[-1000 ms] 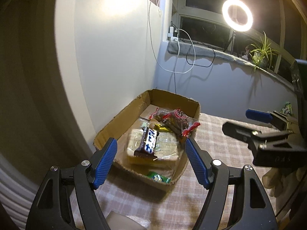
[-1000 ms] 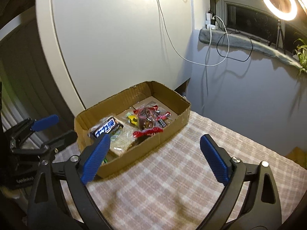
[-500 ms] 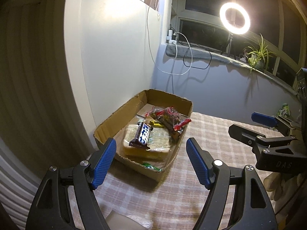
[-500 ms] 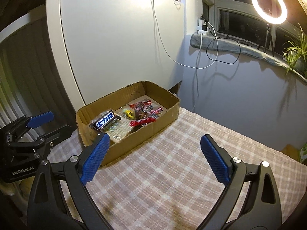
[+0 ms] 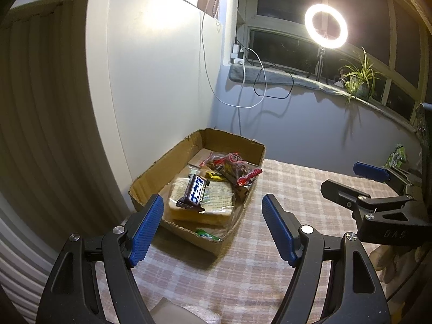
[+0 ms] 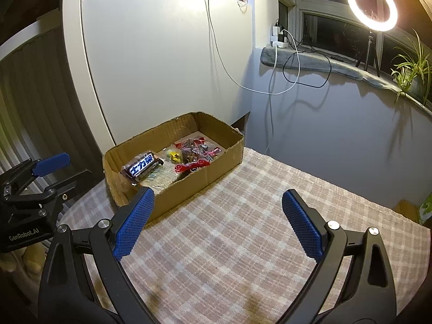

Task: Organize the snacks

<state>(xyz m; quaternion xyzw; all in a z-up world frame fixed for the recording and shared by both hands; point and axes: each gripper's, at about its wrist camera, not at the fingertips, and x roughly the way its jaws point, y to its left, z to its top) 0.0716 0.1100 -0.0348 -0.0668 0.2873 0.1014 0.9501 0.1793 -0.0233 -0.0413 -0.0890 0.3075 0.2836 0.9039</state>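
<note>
Closest to me, my left gripper (image 5: pixel 213 226) hangs over the near edge of the bench (image 5: pixel 270 270) with its blue pads spread wide and nothing between them; my right gripper (image 6: pixel 217 222) does the same on its side, jaws wide apart and empty above the checked cloth (image 6: pixel 243 243) that covers the bench. Each gripper shows in the other's view: the right one sits at the right edge of the left wrist view, the left one at the left edge of the right wrist view, both well apart from the snacks. Just beyond my left pads stands the cardboard box (image 5: pixel 162 172), open at the top, set on the cloth close to the white cabinet (image 6: pixel 162 67). Inside it, at the near end, a dark chocolate bar (image 5: pixel 195 194) with white and blue lettering lies on top of a pale flat packet (image 5: pixel 216 202), and a small green wrapper (image 5: pixel 206 234) is tucked against the near wall. Further in I see a clear bag of sweets with red twisted ends (image 5: pixel 232 167) and a bit of yellow wrapper (image 6: pixel 172 156) beside it. Behind the box, a white cable (image 6: pixel 229 75) hangs across the wall, and on the windowsill stand a lit ring light (image 6: pixel 372 5) and a potted plant (image 5: pixel 359 81).
</note>
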